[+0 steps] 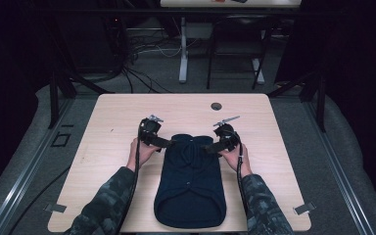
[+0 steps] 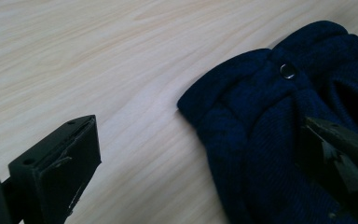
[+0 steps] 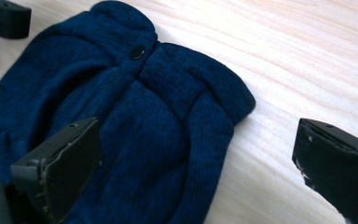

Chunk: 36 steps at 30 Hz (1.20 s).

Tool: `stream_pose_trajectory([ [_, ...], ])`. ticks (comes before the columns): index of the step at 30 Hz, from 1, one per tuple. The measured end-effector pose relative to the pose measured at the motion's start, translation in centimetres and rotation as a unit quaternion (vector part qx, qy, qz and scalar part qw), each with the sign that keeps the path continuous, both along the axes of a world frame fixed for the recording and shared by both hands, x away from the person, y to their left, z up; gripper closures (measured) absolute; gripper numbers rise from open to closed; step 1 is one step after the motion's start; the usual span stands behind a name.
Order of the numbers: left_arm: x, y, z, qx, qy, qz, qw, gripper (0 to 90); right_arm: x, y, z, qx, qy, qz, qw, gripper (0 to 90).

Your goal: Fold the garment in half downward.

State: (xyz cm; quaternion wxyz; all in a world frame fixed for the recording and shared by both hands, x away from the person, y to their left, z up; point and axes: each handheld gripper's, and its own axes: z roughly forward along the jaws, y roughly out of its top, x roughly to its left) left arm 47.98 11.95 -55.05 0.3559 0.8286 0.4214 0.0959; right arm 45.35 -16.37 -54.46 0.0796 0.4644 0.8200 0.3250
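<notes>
- A dark blue knitted garment (image 1: 190, 181) is lying flat on the wooden table (image 1: 107, 117), in the middle of the near half, with its collar end pointing away from the person.
- The left gripper (image 1: 170, 143) is resting at the left side of the collar. In the left gripper view its jaws are standing wide apart: one is over bare wood, the other is over the fabric, and nothing is being pinched.
- The right gripper (image 1: 208, 147) is sitting at the right side of the collar. In the right gripper view its jaws are also spread wide, one above the blue cloth and one above the table, and the pads are not pressing on anything.
- A small round snap button (image 3: 137, 52) is showing near the collar of the garment.
- Both of the person's hands are holding the grippers low over the table, and the sleeves are coming in from the near edge.
</notes>
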Motion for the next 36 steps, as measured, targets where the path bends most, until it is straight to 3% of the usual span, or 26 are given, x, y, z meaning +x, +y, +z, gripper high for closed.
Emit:
stream_pose_trajectory([
  [5, 0.6, -1.5, -0.7, 0.021, 0.007, -0.009, 0.9997, 0.1, 0.9, 0.6, -0.5, -0.023, -0.002, -0.006, 0.9997, 3.3],
  [7, 0.7, -2.1, -1.0, 0.028, 0.008, -0.016, 0.9994, 1.5, 1.4, 0.5, -0.9, -0.017, 0.008, -0.015, 0.9997, 5.9],
  [9, 0.7, -2.5, -1.4, 0.03, 0.011, -0.027, 0.9991, 11.5, 1.7, 0.3, -1.2, -0.013, 0.014, -0.023, 0.9996, 14.6],
  [11, 0.8, -2.9, -1.7, 0.039, 0.013, -0.024, 0.9989, 15.4, 2.0, 0.1, -1.6, 0.003, 0.025, -0.017, 0.9996, 24.1],
  [12, 0.8, -3.0, -1.7, 0.033, 0.013, -0.026, 0.999, 18.2, 2.1, 0.1, -1.8, 0.013, 0.034, -0.015, 0.9992, 28.4],
  [13, 0.7, -3.1, -1.7, 0.033, 0.011, -0.03, 0.9989, 22.1, 2.2, 0.1, -2.0, 0.013, 0.039, -0.014, 0.9991, 28.8],
  [17, 0.5, -3.5, -1.4, 0.044, 0.009, -0.044, 0.998, 34.3, 2.2, 0.1, -2.0, 0.014, 0.035, -0.014, 0.9992, 34.8],
  [23, 0.5, -3.3, -1.7, 0.027, 0.022, -0.045, 0.9984, 42.1, 1.5, 0.9, -2.1, -0.015, 0.005, -0.009, 0.9998, 48.9],
  [28, 0.2, -3.6, -1.5, 0.04, 0.028, -0.054, 0.9973, 50.4, 1.3, 0.9, -2.0, -0.011, 0.014, 0.001, 0.9998, 59.1],
  [33, -0.1, -3.7, -1.4, 0.033, 0.031, -0.064, 0.997, 62.8, 1.1, 1.2, -2.0, -0.015, 0.017, -0.001, 0.9997, 67.0],
  [36, -0.1, -3.8, -1.3, 0.038, 0.031, -0.069, 0.9964, 65.5, 1.1, 1.2, -1.9, -0.014, 0.02, 0.001, 0.9997, 69.1],
])
